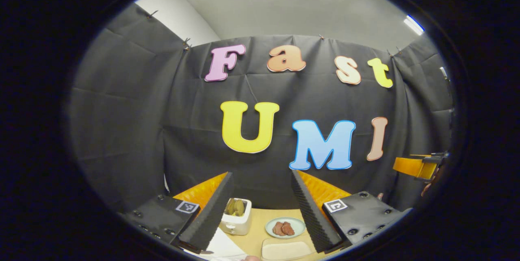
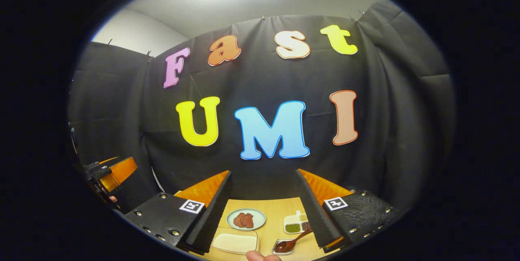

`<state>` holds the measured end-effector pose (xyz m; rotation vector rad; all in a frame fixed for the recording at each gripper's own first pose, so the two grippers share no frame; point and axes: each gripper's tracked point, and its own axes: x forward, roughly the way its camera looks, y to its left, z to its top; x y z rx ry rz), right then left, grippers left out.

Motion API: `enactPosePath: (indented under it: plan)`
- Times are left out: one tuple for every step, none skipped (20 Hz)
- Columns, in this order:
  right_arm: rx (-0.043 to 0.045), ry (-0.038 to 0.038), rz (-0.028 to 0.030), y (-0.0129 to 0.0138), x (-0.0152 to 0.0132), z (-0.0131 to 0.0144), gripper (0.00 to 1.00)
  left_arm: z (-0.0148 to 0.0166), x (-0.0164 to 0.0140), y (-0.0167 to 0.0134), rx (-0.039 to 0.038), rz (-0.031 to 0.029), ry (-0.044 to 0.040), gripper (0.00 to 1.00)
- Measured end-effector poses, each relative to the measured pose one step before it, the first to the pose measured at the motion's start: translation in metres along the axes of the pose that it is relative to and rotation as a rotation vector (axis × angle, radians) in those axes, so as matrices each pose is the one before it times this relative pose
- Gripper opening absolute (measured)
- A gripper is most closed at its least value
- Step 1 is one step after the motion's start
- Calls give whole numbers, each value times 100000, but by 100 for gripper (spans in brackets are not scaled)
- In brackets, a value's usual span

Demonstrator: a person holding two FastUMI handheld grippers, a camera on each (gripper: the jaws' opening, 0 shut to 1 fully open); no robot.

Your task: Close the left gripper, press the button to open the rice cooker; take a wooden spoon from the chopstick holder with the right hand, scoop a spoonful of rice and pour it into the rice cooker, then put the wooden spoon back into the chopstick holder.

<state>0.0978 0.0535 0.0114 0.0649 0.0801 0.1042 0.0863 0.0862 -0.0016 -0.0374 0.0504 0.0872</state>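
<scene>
Left gripper view: left gripper (image 1: 260, 212) is hanging wide open, empty, at bottom centre. Right gripper (image 2: 264, 212) is gaping likewise, holding nothing, over the table (image 2: 276, 212).

**A:** What's on the wooden table (image 2: 276, 212)?

**B:** In the right gripper view, a pale round plate (image 2: 245, 218) with reddish-brown meat slices (image 2: 243, 220). Just in front of it lies a flat cream rectangular tray (image 2: 235, 241).

**A:** And to the right of the plate?

**B:** A small white divided dish (image 2: 296, 223), with something green in one compartment and darker bits in the others.

**A:** The left gripper view?

**B:** The same plate and tray, plus a white toaster (image 1: 237, 222) to the left of the plate, with two browned slices (image 1: 235, 207) standing upright in its slots.
</scene>
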Motion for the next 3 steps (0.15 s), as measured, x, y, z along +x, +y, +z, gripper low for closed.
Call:
enactPosePath:
  plan:
    - [-238, 400, 530, -329, 196, -46, 92, 95, -102, -365, 870, 913, -443, 94]
    - [66, 746, 1269, -17, -56, -43, 92, -90, -68, -545, 85, -129, 363, 96]
    - [80, 146, 1172, 99, -172, 67, 92, -63, 18, -917, -233, -1275, 8, 99]
